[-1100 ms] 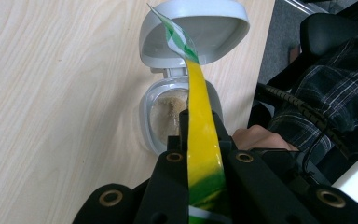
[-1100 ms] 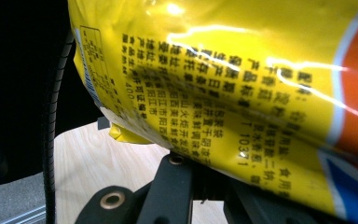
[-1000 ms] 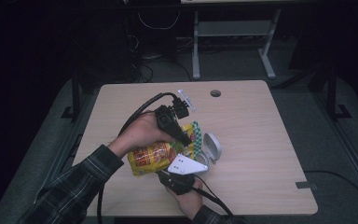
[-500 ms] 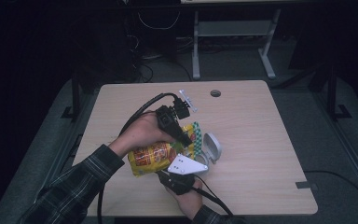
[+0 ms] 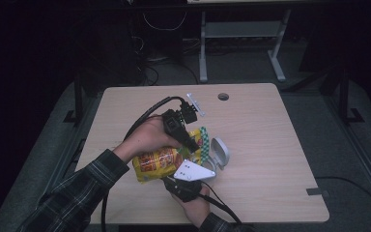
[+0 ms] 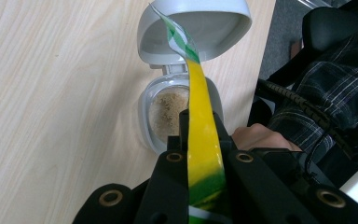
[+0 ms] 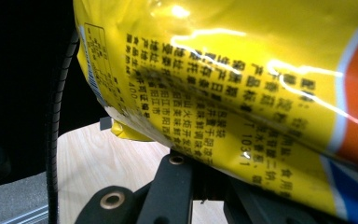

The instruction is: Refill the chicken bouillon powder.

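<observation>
A yellow snack bag (image 5: 160, 162) hangs tilted just above the wooden table (image 5: 270, 140), held between both grippers. My left gripper (image 5: 189, 141) is shut on the bag's green-and-yellow top edge (image 6: 200, 140), which reaches over a small grey container (image 6: 168, 112). The container's hinged lid (image 6: 200, 28) stands open and brown crumbs lie inside. In the high view the container (image 5: 218, 154) sits just right of the bag. My right gripper (image 5: 186, 186), under its grey plate, is shut on the bag's lower end; the printed bag (image 7: 242, 79) lies across its jaws (image 7: 205, 182).
A round cable hole (image 5: 223, 96) is in the table near its far edge. Black cables trail from both grippers over the table's front left. Desk legs (image 5: 203, 53) stand on the floor beyond the table.
</observation>
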### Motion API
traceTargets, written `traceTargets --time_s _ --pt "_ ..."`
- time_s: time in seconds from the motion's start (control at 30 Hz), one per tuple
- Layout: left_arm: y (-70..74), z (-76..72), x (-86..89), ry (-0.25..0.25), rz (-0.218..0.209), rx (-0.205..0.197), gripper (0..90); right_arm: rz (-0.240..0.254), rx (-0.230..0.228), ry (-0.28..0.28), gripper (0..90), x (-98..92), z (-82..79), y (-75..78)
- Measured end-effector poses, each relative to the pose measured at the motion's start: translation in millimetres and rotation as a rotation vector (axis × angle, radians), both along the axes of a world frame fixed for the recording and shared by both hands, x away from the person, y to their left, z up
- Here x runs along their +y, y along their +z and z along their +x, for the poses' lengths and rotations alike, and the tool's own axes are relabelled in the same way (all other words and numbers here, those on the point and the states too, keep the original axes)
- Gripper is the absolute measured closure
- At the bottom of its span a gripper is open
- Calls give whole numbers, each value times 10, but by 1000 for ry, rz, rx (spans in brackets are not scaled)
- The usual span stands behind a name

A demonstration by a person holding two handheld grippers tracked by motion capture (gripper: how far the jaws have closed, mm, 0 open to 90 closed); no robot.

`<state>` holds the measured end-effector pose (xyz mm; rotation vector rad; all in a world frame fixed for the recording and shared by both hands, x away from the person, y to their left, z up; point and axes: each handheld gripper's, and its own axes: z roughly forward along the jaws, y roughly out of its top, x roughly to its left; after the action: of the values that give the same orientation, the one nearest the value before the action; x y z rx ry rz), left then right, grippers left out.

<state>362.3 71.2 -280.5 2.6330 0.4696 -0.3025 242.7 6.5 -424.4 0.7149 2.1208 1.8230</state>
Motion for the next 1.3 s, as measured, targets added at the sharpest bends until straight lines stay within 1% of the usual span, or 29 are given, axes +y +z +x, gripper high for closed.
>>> traceTargets --time_s 0.5,0.87,1.03,1.17,1.3 --pt "4 1 -18 5 6 6 892 8 -3 6 900 -8 -1 8" --pt "11 0 -47 6 22 6 892 20 -1 10 900 -16 1 18" --pt "12 -4 -58 7 23 5 893 21 -6 11 900 -21 3 23" --pt "7 -5 -64 4 35 6 893 23 -9 14 900 -18 -2 26" --pt "7 -7 -66 5 37 11 893 23 -11 15 900 -14 -5 26"
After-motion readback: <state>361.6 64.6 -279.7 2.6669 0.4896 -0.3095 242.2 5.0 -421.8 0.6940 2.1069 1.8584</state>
